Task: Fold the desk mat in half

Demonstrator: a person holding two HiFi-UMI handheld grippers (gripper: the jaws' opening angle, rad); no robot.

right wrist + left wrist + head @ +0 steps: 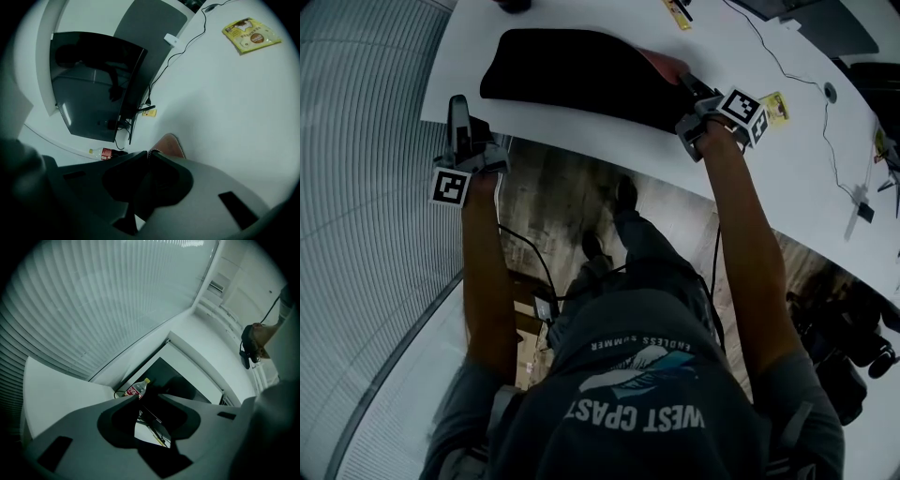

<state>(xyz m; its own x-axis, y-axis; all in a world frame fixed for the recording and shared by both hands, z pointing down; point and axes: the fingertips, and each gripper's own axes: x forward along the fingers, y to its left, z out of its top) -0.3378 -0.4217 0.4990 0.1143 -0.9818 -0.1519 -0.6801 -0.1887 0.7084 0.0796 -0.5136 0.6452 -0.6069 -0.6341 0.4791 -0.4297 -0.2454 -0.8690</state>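
Now, arm [752, 246] outstretched — right claw [685, 81] pinches desk mat [572, 66] corner.

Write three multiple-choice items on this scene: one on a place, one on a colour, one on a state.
1. Where does the yellow packet lie?
A) inside a box
B) on the white table, right of the right gripper
C) on a shelf

2. On the desk mat, what colour is the corner nearest the right gripper?
A) reddish brown
B) green
C) white

3. How does the right gripper stand?
A) open over bare table
B) shut on a bottle
C) shut on the desk mat's corner

Key: 1 B, the packet lies on bare tabletop beside that gripper. 2 A, the corner shows brown against the black top. 3 C, the right gripper view shows its jaws pinching that corner.
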